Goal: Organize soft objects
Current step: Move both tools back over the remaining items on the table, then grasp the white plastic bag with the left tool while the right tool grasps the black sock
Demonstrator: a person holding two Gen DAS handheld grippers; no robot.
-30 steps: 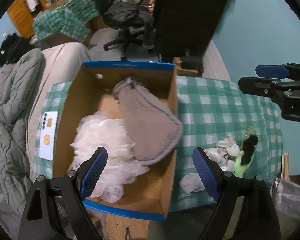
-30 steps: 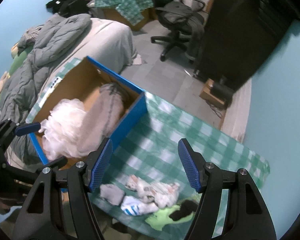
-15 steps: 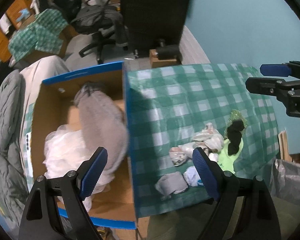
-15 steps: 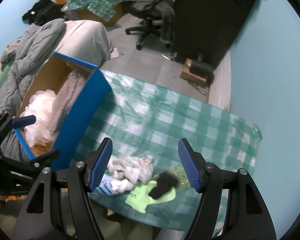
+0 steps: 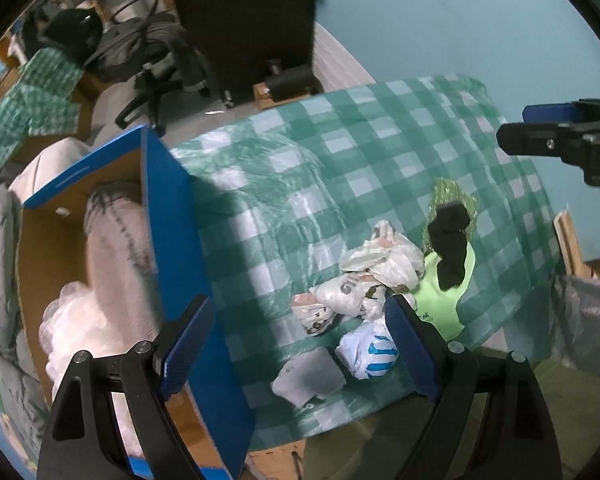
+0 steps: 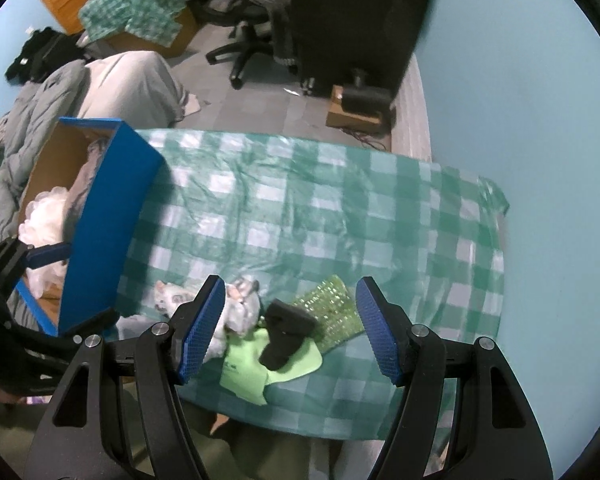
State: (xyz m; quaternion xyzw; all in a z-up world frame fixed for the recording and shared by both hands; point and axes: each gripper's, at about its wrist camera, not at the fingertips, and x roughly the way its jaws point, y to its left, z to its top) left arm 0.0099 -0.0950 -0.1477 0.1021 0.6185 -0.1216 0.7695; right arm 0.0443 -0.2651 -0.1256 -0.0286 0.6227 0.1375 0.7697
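A pile of soft things lies near the front edge of the green checked tablecloth (image 5: 340,160): crumpled white printed bags (image 5: 364,276), a white and blue rolled item (image 5: 370,350), a grey cloth (image 5: 310,376), a lime green cloth (image 5: 444,292) with a black sock (image 5: 450,244) on it, and a green sequin piece (image 6: 332,300). A blue cardboard box (image 5: 172,240) at the left holds a grey plush cloth (image 5: 116,240) and white netting (image 5: 80,328). My left gripper (image 5: 296,344) is open above the box's edge and the pile. My right gripper (image 6: 290,330) is open above the black sock (image 6: 286,332).
A bed with a grey duvet (image 6: 16,140) lies left of the box. An office chair (image 6: 252,8), a dark cabinet (image 6: 360,20) and a small wooden stand (image 6: 356,108) are behind the table. A teal wall (image 6: 520,100) is at the right.
Both grippers have swung right, away from above the box and toward the pile of soft things. Both stay open and empty.
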